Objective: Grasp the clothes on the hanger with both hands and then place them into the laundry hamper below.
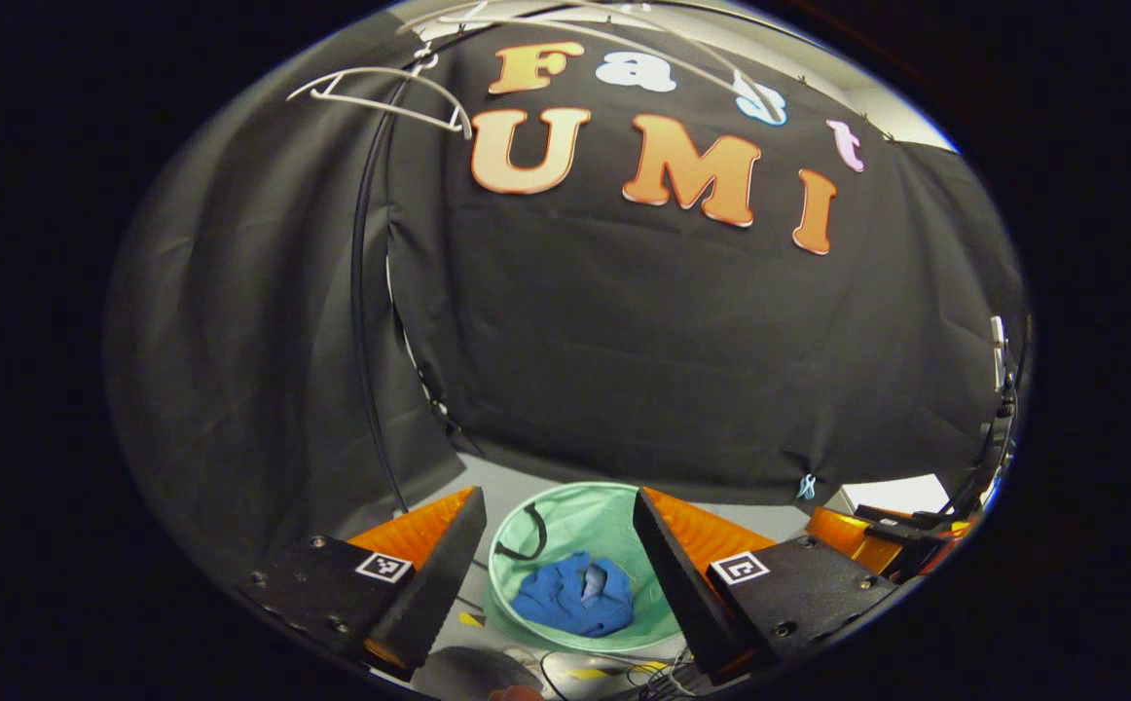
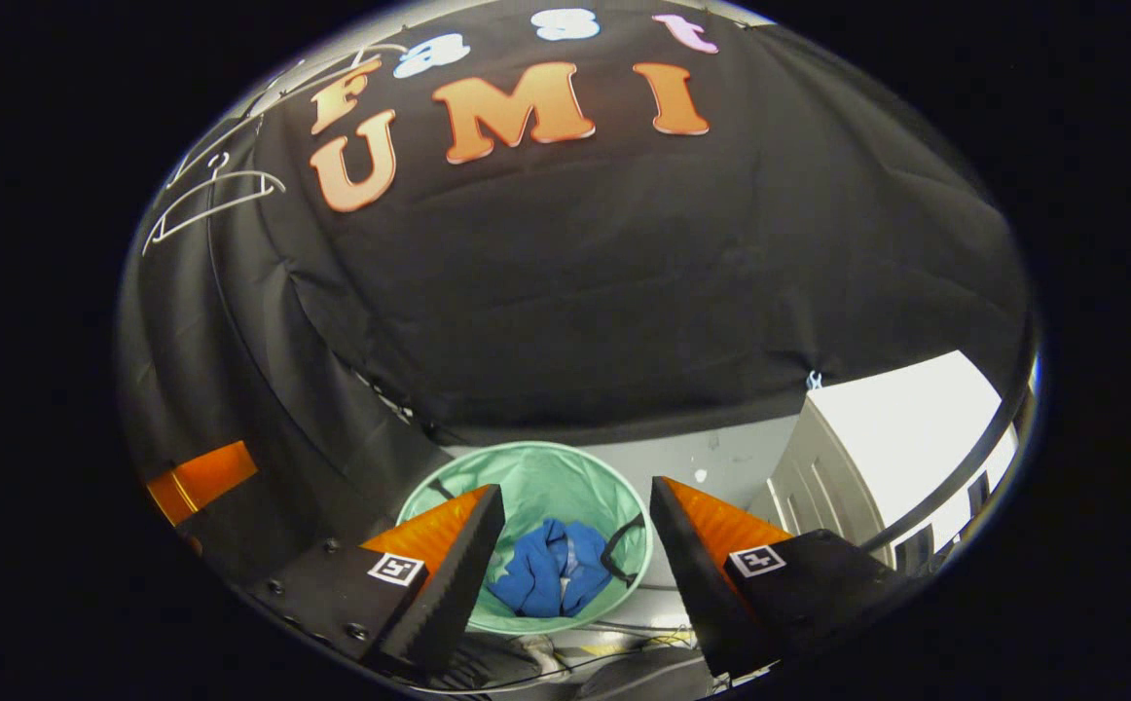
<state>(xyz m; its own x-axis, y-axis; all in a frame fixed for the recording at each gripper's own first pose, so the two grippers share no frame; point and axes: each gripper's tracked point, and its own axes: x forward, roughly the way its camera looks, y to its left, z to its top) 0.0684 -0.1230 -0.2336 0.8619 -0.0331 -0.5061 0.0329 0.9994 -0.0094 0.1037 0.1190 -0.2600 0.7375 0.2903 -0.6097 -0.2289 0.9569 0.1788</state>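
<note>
- Black cloth wall (image 1: 682,350) hangs behind everything in both views; its lower edge stops just above the floor (image 2: 711,458).
- Light green laundry hamper (image 1: 614,521) stands on the floor below the wall, open top up; black handle loop on its rim in the left gripper view, another on the opposite side in the right gripper view (image 2: 527,477).
- Blue clothes (image 1: 575,596) lie crumpled inside the hamper, at the bottom; same bundle in the right gripper view (image 2: 551,576). Neither gripper touches them.
- Left gripper (image 1: 561,555) above the hamper, fingers wide apart, nothing between them, hamper and clothes framed in the gap.
- Right gripper (image 2: 575,560) also above the hamper, fingers spread apart, holding nothing.
- White hanger (image 1: 385,92) bare, high on the left against the cloth; thin outline in the right gripper view (image 2: 210,200).
- Cables (image 1: 614,672) on the floor just in front of the hamper.
</note>
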